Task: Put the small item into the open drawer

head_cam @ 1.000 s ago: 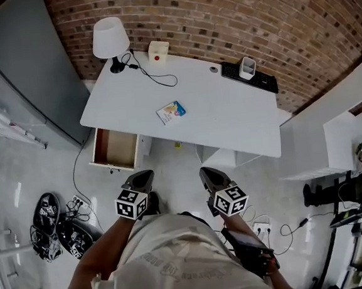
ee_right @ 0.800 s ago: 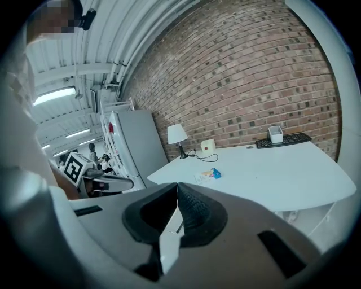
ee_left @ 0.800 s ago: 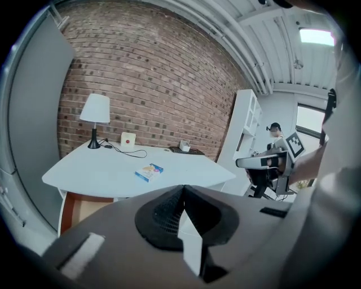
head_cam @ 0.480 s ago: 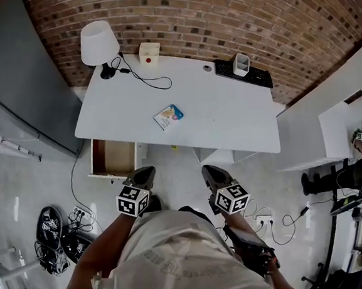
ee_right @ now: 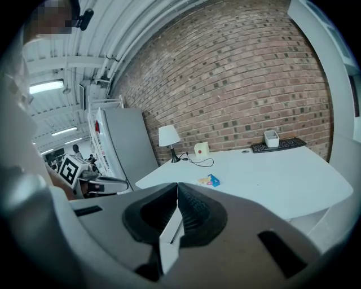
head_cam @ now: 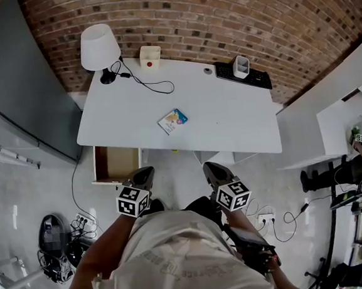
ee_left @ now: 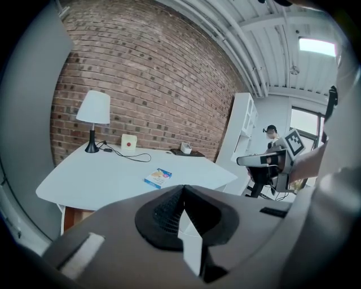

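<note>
Standing well back as before (only the view has shifted), little has advanced: open drawer [head_cam: 115,163] waits, left gripper [head_cam: 142,173] closed on nothing, small packet [head_cam: 172,121] untouched on the desk [head_cam: 230,127], right gripper [head_cam: 210,169] likewise closed, empty.

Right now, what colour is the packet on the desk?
Cream packet with blue end; head view shows best.

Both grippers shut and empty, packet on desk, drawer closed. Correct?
No, the drawer is open, as the head view shows. The rest holds: left gripper and right gripper shut and empty, packet on the desk.
</note>
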`<state>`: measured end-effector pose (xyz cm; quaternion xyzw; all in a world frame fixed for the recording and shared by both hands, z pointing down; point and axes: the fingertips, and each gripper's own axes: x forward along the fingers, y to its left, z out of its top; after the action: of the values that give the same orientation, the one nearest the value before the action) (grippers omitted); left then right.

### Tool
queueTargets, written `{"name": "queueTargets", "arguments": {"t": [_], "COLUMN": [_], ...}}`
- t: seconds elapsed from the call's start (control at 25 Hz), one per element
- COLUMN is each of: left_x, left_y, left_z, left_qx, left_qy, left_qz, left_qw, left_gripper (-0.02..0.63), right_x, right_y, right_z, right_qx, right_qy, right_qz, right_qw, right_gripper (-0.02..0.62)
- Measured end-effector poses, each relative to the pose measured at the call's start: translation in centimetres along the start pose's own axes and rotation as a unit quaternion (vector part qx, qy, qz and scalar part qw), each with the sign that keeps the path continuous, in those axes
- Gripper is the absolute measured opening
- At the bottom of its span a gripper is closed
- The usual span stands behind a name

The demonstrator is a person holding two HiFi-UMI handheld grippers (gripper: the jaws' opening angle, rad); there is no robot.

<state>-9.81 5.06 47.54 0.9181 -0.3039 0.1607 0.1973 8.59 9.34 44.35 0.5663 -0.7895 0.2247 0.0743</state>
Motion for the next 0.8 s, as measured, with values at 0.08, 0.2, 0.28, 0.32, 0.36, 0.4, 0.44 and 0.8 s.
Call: {"name": "queueTargets", "arguments": {"t": [0.08, 0.2, 0.28, 0.32, 0.36, 0.4, 0.44, 0.8], "left_x": [-0.2, -0.3, -0.1, 0.1, 0.3, 0.5, 0.8, 2.3], "left_y": [0.4, 0.8, 1.0, 1.0, 1.0, 0.8, 0.7, 2.3], "left_z": [0.2, 0.3, 0.3, 0.3, 0.2, 0.2, 0.2, 0.3], "left_qx": [0.001, -0.001, -0.002, -0.003, -0.003, -0.003, -0.003, -0.006], "left_qy": [-0.002, -0.004, -0.003, -0.003, -0.002, 0.000, 0.001, 0.022], "left_qz": [-0.002, -0.005, -0.006, -0.007, -0.009, -0.011, -0.014, 0.002], "left_qw": [1.0000, 1.0000, 1.0000, 1.0000, 1.0000, 0.9999, 0.9999, 0.9997], "left_gripper": [0.006, 0.006, 0.006, 0.006, 0.006, 0.006, 0.006, 0.006], "right_x": [0.2, 0.3, 0.2, 0.2, 0.1, 0.0, 0.0, 2.8], "right_y": [0.1, 0.1, 0.2, 0.2, 0.1, -0.1, -0.4, -2.4], "right_z": [0.2, 0.4, 0.5, 0.4, 0.3, 0.2, 0.0, -0.1], "right_qx": [-0.001, -0.002, -0.002, -0.001, 0.000, 0.001, 0.003, 0.020], "right_qy": [-0.001, -0.003, -0.004, -0.004, -0.003, -0.002, 0.000, 0.008], "right_qz": [-0.006, -0.014, -0.016, -0.017, -0.018, -0.020, -0.022, -0.010], "right_qw": [1.000, 1.000, 1.000, 1.000, 1.000, 1.000, 1.000, 1.000], "right_gripper": [0.006, 0.006, 0.006, 0.006, 0.006, 0.006, 0.006, 0.006]}}
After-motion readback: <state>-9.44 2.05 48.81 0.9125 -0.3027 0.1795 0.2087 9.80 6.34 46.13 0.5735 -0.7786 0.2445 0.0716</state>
